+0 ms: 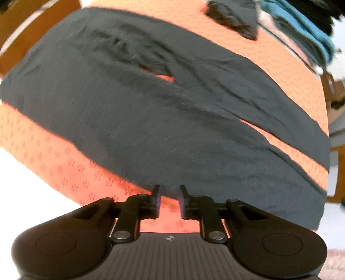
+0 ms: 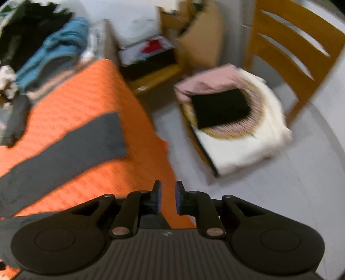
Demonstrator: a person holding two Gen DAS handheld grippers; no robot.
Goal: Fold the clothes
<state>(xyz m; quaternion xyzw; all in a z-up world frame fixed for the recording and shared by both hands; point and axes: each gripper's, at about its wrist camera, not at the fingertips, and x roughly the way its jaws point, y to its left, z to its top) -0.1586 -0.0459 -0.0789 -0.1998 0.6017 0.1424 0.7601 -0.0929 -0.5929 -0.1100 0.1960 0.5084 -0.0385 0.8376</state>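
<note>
**Both grippers parted and empty over a dark garment on an orange cloth**

The left gripper (image 1: 169,191) has its jaws a narrow gap apart with nothing between them; the fingertips sit right at the near hem of the dark grey garment (image 1: 151,120), and whether they touch the fabric cannot be told. The garment lies spread flat across the orange patterned cloth (image 1: 54,155), with wrinkles running through its middle and a narrow strip of orange showing between two of its parts on the right. Beyond it, at the far edge of the cloth, lie a smaller dark piece (image 1: 235,19) and a heap of clothes including a teal item (image 1: 306,32).

The right gripper (image 2: 168,193) is likewise slightly parted and holds nothing. It hovers over the near corner of the orange cloth, where one long end of the garment (image 2: 71,146) stretches flat. To the right, well apart from the cloth, a wooden chair (image 2: 297,47) carries a white cushion (image 2: 248,148), a folded black item (image 2: 220,107) and a pink one (image 2: 207,81). This view is blurred.
</note>
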